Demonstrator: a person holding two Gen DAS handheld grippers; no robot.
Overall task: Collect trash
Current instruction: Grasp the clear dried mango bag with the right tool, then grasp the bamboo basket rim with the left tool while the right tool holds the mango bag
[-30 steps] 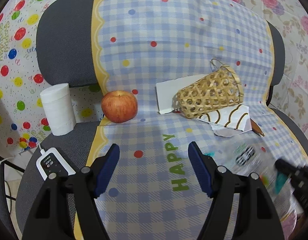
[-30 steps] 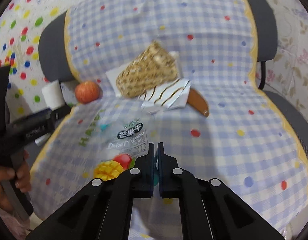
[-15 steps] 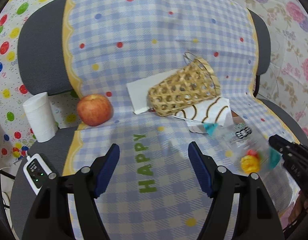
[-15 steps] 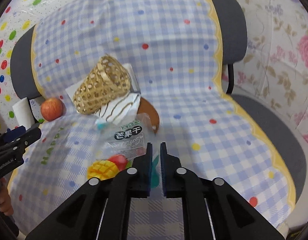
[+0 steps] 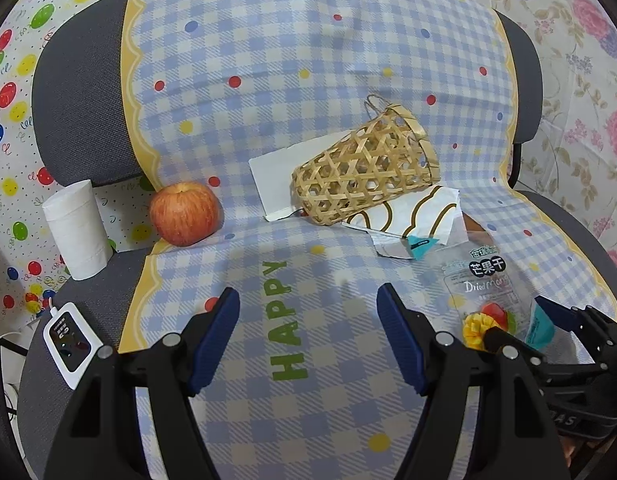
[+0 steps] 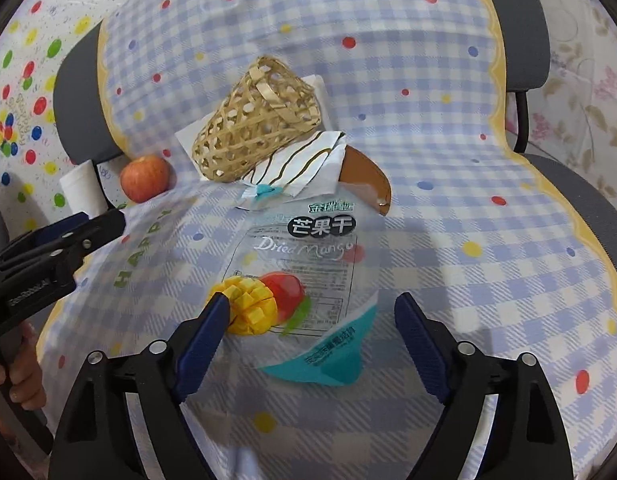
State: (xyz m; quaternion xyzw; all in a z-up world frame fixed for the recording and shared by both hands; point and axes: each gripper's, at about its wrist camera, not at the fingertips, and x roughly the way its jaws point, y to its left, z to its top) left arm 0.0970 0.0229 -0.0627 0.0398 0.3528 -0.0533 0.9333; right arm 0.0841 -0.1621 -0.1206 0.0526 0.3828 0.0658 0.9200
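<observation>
A clear dried-mango bag (image 6: 304,268) lies flat on the checked cloth, just ahead of and between the fingers of my open right gripper (image 6: 312,316). It also shows in the left wrist view (image 5: 488,288). A woven bamboo basket (image 6: 256,124) lies on its side behind it, mouth to the right, on a white paper sheet (image 5: 276,176). A white wrapper with brown lines (image 6: 296,164) lies under the basket's rim. My left gripper (image 5: 308,320) is open and empty over the word HAPPY.
A red apple (image 5: 184,214) sits left of the basket. A white paper roll (image 5: 76,232) and a white remote (image 5: 70,338) lie at the left on the grey chair seat (image 5: 88,280). A brown curved piece (image 6: 368,178) pokes out beside the wrapper.
My right gripper has opened and let go of the dried-mango bag, which now lies on the cloth. My left gripper has stayed open.
</observation>
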